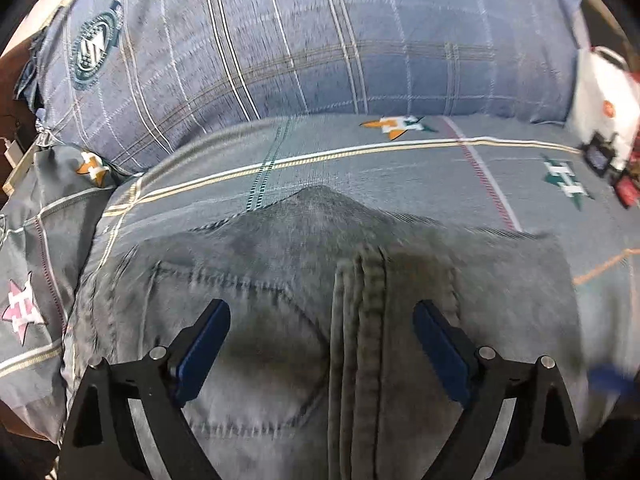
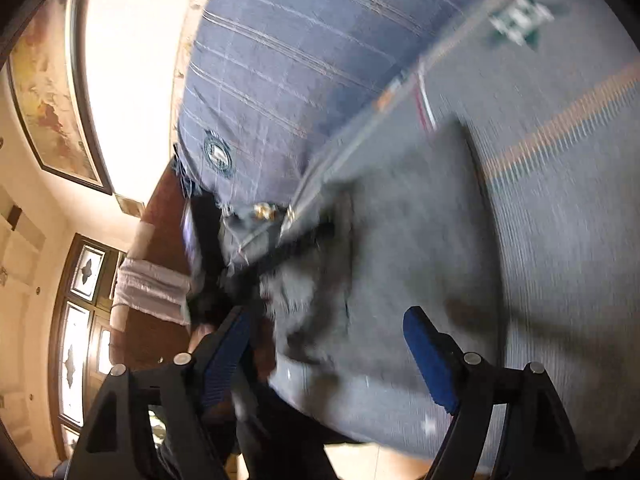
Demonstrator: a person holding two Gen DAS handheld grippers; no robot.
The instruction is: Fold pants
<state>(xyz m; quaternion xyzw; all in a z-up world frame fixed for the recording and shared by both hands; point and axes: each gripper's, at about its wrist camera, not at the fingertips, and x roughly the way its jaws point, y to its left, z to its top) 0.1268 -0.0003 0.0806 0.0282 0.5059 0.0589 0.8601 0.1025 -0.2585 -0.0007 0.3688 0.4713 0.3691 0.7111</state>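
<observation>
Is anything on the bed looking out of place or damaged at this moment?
Nothing stands out. The grey pants lie flat on the bed sheet, in front of the blue pillow. Both the left gripper and the right gripper are open above the cloth. The pictures are blurred, so small faults cannot be told.

Pants (image 1: 280, 280) grey, faded denim look, darker stitching and seams, lower centre of left wrist view; blurred grey in right wrist view. Sheet (image 1: 400, 168) grey-green with cream, red and teal stripes, star-shaped logos in orange, green, pink. Pillow (image 1: 300, 40) blue-grey plaid, white and tan lines, round dark-green badge upper left. Left gripper (image 1: 322, 334) black frame, blue pads. Right gripper (image 2: 326, 344) same black and blue. Bag (image 1: 604, 100) white with orange-red spot, right edge. Picture (image 2: 52, 92) dark frame, yellow-brown print, upper left. Towel (image 2: 152, 284) white, left centre.
</observation>
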